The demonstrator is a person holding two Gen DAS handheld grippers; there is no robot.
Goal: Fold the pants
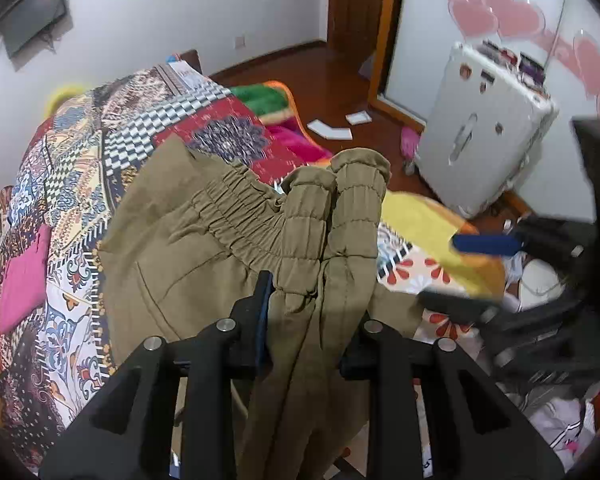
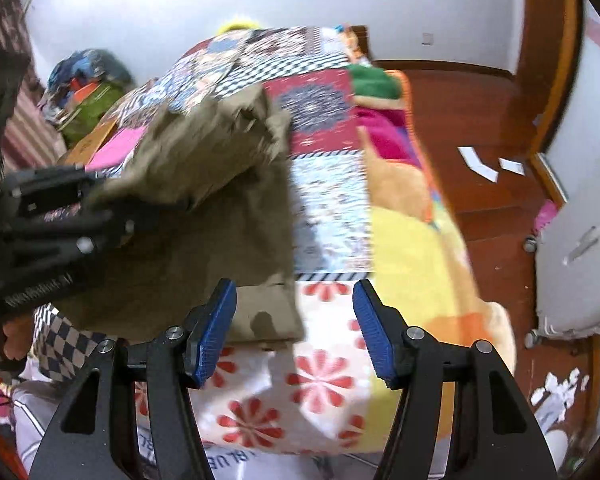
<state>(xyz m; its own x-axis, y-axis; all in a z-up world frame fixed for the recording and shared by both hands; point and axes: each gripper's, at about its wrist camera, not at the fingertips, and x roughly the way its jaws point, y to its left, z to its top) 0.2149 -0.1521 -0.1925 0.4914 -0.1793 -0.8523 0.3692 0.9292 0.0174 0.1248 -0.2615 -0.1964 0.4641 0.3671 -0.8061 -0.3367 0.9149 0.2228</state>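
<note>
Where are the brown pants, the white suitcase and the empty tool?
pants (image 1: pixel 204 248), left wrist view, on the hip fabric.
white suitcase (image 1: pixel 480 132), left wrist view, on its front shell.
right tool (image 2: pixel 294 332), right wrist view, between its fingertips.

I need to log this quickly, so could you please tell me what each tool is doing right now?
Left tool: closed on the pants.
Right tool: open, holding nothing.

Pants (image 1: pixel 228 240): olive-khaki. Bedspread (image 1: pixel 80 184): patchwork of checks, paisley, red medallion. Blanket (image 2: pixel 416 264): yellow, orange. Sheet (image 2: pixel 320 372): white, red flowers. Gripper pads (image 2: pixel 216 332): blue. Suitcase (image 1: pixel 480 140): white. Floor (image 2: pixel 496 236): red-brown wood.
</note>
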